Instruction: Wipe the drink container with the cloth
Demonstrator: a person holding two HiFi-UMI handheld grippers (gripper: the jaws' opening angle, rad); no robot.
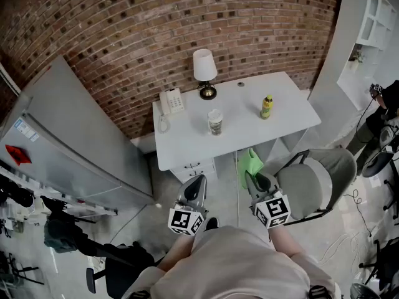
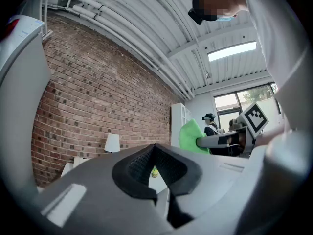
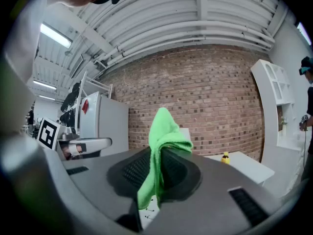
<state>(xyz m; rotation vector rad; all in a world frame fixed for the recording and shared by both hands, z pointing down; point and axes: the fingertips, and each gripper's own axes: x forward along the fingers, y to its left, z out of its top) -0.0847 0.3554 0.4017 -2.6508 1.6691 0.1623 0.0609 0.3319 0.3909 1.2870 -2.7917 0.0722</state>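
A small yellow-green bottle [image 1: 267, 106] [image 3: 225, 157] and a lidded cup [image 1: 215, 121] stand on the white table [image 1: 249, 129], well ahead of both grippers. The bottle [image 2: 154, 171] also shows through the gap behind the left jaws. My right gripper [image 1: 250, 178] [image 3: 159, 151] is shut on a bright green cloth [image 1: 248, 164] [image 3: 164, 131], which sticks up past the jaw tips and hangs down between them. My left gripper [image 1: 198, 180] [image 2: 155, 148] is shut with nothing in it. Both are held close to the person's body, short of the table's front edge.
On the table's back stand a white lamp [image 1: 204, 70] and a desk phone [image 1: 171, 99]. A grey fridge [image 1: 68, 142] is at the left, an office chair [image 1: 318, 182] at the right, drawers [image 1: 193, 166] under the table. Another person [image 1: 383, 104] stands far right.
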